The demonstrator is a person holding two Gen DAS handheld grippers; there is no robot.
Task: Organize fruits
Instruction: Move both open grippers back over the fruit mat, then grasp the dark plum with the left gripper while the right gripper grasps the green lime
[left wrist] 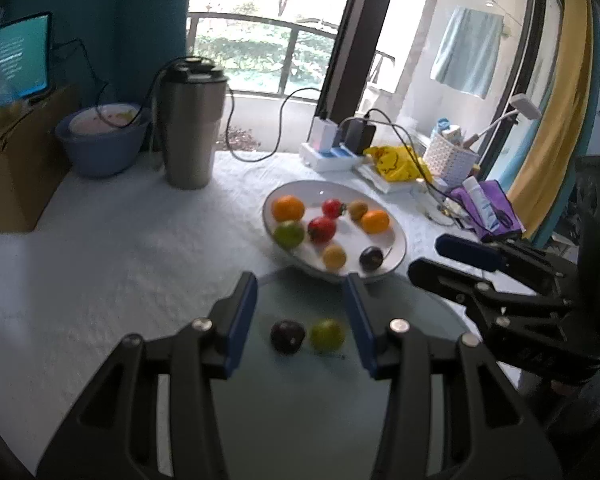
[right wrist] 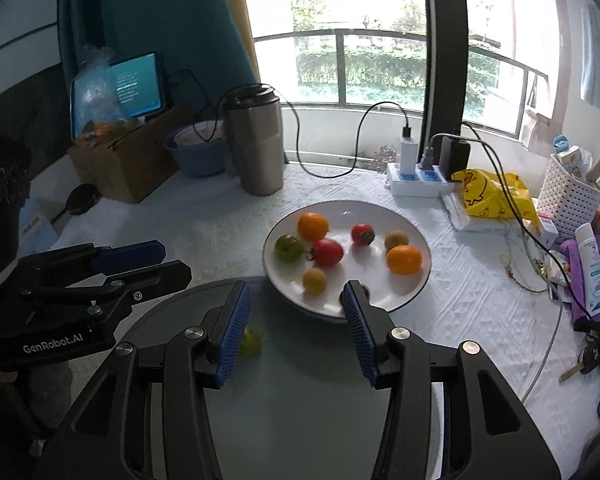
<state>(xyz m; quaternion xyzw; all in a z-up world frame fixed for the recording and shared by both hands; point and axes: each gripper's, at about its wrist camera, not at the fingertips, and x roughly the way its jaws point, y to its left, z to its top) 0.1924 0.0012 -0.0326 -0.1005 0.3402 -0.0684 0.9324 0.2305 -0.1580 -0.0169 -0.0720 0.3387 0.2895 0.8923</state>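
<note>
**Desk:** What have your two grippers got?

**Me:** Nothing in either. My left gripper [left wrist: 302, 320] has its jaws partly apart over the grey-green round plate [left wrist: 420, 320]. A dark plum [left wrist: 287, 335] and a green fruit [left wrist: 326, 334] lie on that plate, side by side, seen between the blue pads [left wrist: 240, 320] but not pinched by them. My right gripper [right wrist: 296, 328] is likewise partly spread and empty; in its own view the green fruit peeks out beside its left pad.

**Desk:** And the rest of the fruit?

**Me:** On the white plate [right wrist: 380, 216], touching the far edge of the grey-green one: two oranges [right wrist: 313, 225], two red tomatoes [right wrist: 327, 252], a green fruit, a yellowish one, a brownish one, and another dark plum [left wrist: 371, 258] near its front rim. A steel tumbler [right wrist: 256, 140] stands well behind.
</note>
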